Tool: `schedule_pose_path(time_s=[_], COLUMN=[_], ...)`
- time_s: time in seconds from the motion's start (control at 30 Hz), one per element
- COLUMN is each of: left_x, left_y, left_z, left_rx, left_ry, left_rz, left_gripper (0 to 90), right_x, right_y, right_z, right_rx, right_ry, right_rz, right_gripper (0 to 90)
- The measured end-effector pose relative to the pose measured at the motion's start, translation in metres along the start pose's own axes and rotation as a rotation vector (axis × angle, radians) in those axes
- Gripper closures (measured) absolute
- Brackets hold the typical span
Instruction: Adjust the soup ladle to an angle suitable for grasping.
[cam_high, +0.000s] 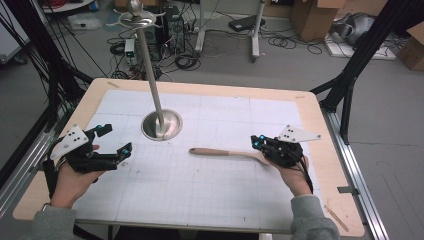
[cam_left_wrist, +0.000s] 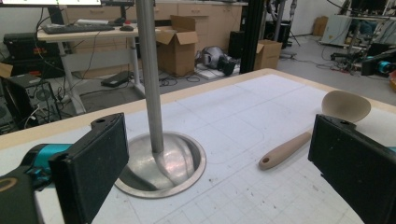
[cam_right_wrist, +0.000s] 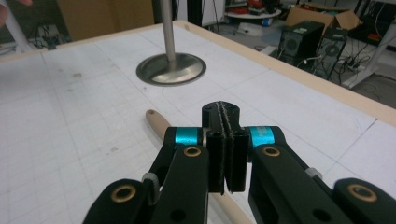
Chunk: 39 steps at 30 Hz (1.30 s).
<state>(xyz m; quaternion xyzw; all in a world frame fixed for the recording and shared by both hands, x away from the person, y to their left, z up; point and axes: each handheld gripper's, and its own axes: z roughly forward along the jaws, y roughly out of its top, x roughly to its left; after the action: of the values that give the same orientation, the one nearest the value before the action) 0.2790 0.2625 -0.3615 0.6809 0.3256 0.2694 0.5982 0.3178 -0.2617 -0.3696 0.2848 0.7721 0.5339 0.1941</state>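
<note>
Wooden spoon (cam_high: 227, 153) lies flat, unlifted; our right gripper (cam_right_wrist: 223, 154) is pinched on its handle, left gripper (cam_left_wrist: 219, 158) gapes empty.

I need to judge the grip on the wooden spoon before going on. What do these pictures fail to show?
- Right gripper view: the right gripper has its jaws together above the wooden spoon; they hide whether they pinch the handle.
- High view: the right gripper covers the spoon's bowl.
- High view: the metal stand has its top cut off by the frame edge.
- Left gripper view: the left gripper is open, its right jaw hiding part of the handle.
</note>
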Motion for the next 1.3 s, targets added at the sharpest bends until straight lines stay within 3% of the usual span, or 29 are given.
schedule_pose_path(time_s=[0.3,0.57,0.73,1.07,1.3], left_x=[0.001,0.001,0.002,0.003,0.002], left_y=[0.0,-0.001,-0.002,-0.001,-0.003], left_z=[-0.003,-0.003,-0.003,-0.005,-0.003], left_rx=[-0.007,-0.004,-0.003,-0.006,0.004], left_ry=[0.006,0.001,0.003,0.004,-0.003], left_rz=[-0.004,-0.009,-0.011,-0.011,-0.007], left_gripper=[5.5,5.5,5.5,5.5,5.5], right_x=[0.002,-0.001,-0.004,-0.005,-0.011], right_y=[-0.003,-0.006,-0.011,-0.023,-0.028], right_z=[0.041,0.068,0.076,0.096,0.099], right_rx=[0.121,0.189,0.224,0.355,0.394], right_ry=[0.011,-0.006,-0.01,-0.043,-0.072], right_rz=[-0.039,-0.034,-0.025,-0.017,0.002], right_gripper=[89.4,89.6,89.6,89.6,89.8])
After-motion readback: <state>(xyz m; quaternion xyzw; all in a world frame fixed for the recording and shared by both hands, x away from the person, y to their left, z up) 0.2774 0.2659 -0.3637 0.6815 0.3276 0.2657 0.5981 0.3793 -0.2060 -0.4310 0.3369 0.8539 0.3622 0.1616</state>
